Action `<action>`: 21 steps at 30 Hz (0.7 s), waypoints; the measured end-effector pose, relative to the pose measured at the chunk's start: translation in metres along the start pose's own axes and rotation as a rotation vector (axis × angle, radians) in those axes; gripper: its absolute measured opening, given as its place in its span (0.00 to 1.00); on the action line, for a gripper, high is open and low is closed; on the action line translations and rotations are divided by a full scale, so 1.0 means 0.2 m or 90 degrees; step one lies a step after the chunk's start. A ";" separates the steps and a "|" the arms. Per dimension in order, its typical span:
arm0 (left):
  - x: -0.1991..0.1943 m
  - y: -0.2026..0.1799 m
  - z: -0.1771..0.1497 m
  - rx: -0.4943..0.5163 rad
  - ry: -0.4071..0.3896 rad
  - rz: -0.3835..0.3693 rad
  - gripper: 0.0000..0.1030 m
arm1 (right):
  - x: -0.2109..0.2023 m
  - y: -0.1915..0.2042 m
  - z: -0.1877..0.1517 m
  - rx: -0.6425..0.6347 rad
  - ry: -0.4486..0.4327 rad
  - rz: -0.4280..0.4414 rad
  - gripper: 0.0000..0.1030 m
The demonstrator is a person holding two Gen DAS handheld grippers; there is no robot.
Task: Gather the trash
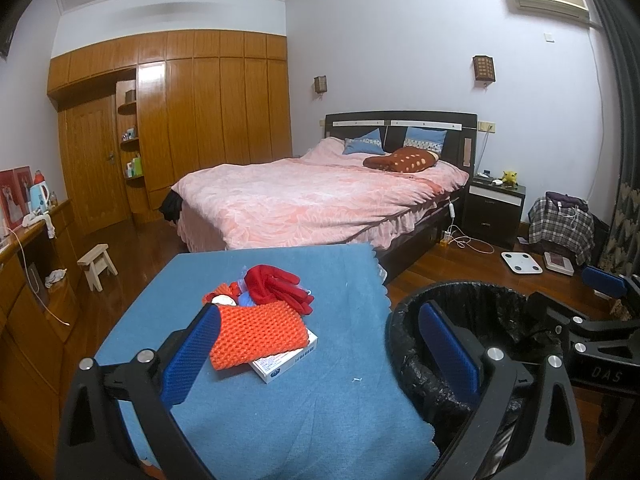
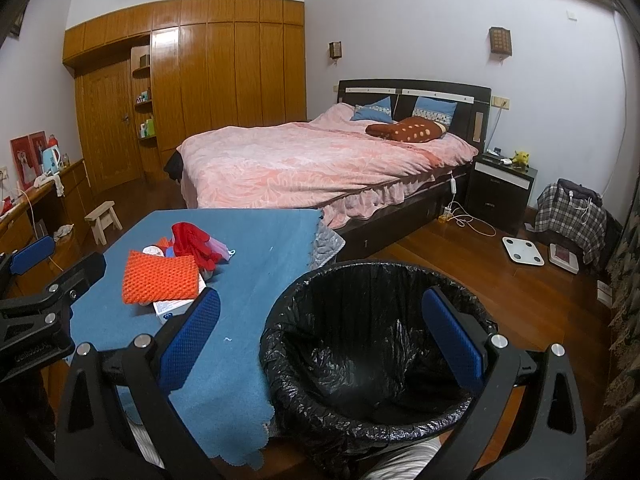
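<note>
A pile of trash lies on the blue-clothed table (image 1: 280,400): an orange foam net (image 1: 258,334) on top of a white box (image 1: 286,362), with a red glove (image 1: 280,286) behind it. My left gripper (image 1: 320,354) hovers open above the table's near right part, nothing between its fingers. To the right stands a bin lined with a black bag (image 2: 372,344), apparently empty. My right gripper (image 2: 324,338) hangs open over the bin's left rim. The orange net (image 2: 160,278), white box (image 2: 176,308) and red glove (image 2: 196,244) lie left of it.
A bed with a pink cover (image 1: 312,196) stands behind the table. A small wooden stool (image 1: 98,266) and a wooden dresser (image 1: 28,280) are on the left. A dark nightstand (image 2: 502,192), white scales (image 2: 522,250) and a plaid bag (image 2: 572,216) sit on the right floor.
</note>
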State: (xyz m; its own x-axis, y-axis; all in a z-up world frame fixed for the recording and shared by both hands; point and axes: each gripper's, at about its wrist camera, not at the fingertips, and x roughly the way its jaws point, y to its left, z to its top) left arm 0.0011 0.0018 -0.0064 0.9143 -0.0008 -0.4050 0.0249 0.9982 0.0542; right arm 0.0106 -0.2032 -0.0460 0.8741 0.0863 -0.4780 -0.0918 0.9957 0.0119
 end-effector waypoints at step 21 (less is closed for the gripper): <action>0.08 0.03 -0.10 -0.003 0.005 0.000 0.94 | 0.07 0.03 -0.05 -0.002 0.005 0.001 0.95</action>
State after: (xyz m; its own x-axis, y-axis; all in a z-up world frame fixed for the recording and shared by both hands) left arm 0.0085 0.0087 -0.0307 0.9110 0.0003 -0.4124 0.0226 0.9985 0.0507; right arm 0.0168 -0.1965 -0.0621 0.8706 0.0868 -0.4842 -0.0940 0.9955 0.0096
